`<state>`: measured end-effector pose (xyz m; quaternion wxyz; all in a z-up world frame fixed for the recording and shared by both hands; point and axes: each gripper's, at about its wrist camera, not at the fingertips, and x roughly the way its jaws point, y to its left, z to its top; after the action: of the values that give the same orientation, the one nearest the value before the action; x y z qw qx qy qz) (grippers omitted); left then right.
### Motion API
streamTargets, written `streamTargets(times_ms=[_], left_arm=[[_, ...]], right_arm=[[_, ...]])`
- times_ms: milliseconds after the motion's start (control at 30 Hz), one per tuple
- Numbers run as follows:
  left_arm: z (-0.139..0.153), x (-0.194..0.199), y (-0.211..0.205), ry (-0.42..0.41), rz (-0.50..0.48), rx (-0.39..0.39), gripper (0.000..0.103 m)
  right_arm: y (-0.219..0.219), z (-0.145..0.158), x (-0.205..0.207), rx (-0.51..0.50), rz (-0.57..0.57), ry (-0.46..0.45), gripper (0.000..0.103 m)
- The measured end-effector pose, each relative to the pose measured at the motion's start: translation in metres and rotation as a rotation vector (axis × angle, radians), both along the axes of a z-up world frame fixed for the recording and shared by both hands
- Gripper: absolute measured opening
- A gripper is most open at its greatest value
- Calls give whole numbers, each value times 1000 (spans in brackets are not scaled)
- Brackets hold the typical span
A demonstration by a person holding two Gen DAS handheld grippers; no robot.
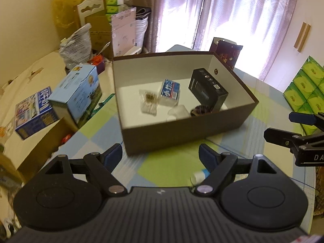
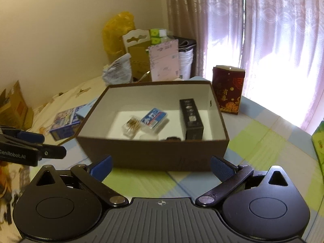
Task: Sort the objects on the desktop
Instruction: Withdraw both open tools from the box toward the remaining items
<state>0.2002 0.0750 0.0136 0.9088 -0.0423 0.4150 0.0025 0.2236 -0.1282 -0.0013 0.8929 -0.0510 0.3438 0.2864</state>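
Observation:
A brown cardboard box (image 1: 182,135) with a white inside stands on the checked tablecloth. In it lie a black carton (image 1: 207,90), a blue and white packet (image 1: 170,91), a clear packet of brown bits (image 1: 148,101), a clear cup (image 1: 176,111) and a dark round thing (image 1: 201,109). My left gripper (image 1: 161,155) is open just in front of the box, holding nothing. A small white and blue tube (image 1: 200,175) lies on the cloth under its right finger. My right gripper (image 2: 162,167) is open before the same box (image 2: 151,156), also holding nothing.
A light blue carton (image 1: 79,93) and a blue printed box (image 1: 34,111) stand left of the brown box. A dark red gift box (image 2: 227,89) stands behind its right corner. Green tissue packs (image 1: 307,87) are stacked at the right. Bags and cartons crowd the far wall.

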Motion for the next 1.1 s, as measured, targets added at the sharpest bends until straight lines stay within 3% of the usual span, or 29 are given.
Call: streamTargets(times_ms=[433, 1100], left_arm=[[14, -81, -39, -22, 11, 52, 80], [-21, -135, -88, 31, -119, 68, 80]], right_arm=[[-37, -29, -70, -61, 77, 55, 100], [-101, -36, -139, -46, -41, 101, 100]])
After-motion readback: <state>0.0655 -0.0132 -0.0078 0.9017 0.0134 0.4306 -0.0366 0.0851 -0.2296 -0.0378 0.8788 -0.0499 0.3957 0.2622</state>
